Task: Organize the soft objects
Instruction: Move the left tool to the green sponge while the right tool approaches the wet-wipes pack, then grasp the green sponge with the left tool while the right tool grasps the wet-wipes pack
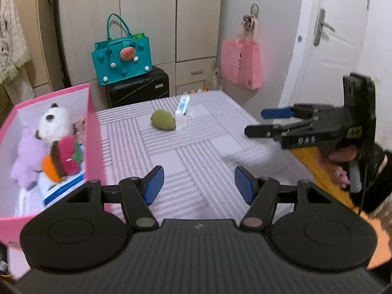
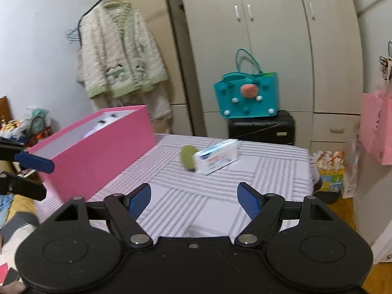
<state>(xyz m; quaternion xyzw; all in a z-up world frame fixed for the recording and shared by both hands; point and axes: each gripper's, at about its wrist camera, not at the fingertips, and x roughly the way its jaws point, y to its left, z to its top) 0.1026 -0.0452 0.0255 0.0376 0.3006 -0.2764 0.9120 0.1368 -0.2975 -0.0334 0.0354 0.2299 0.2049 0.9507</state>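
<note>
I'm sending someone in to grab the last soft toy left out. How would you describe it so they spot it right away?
Look at the table with the striped cloth, to the right of the pink box. Near its far end a green plush toy lies beside a white carton. It is the only rounded, soft thing on the cloth.

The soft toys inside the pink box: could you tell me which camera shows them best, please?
The left wrist view: it looks down into the pink box, showing the soft toys piled inside. The right wrist view shows mostly the box's outer wall, with only white tops peeking over.

Teal bag [image 1: 121,60] on black suitcase [image 1: 138,88]; pink bag [image 1: 241,62] hanging.
</note>
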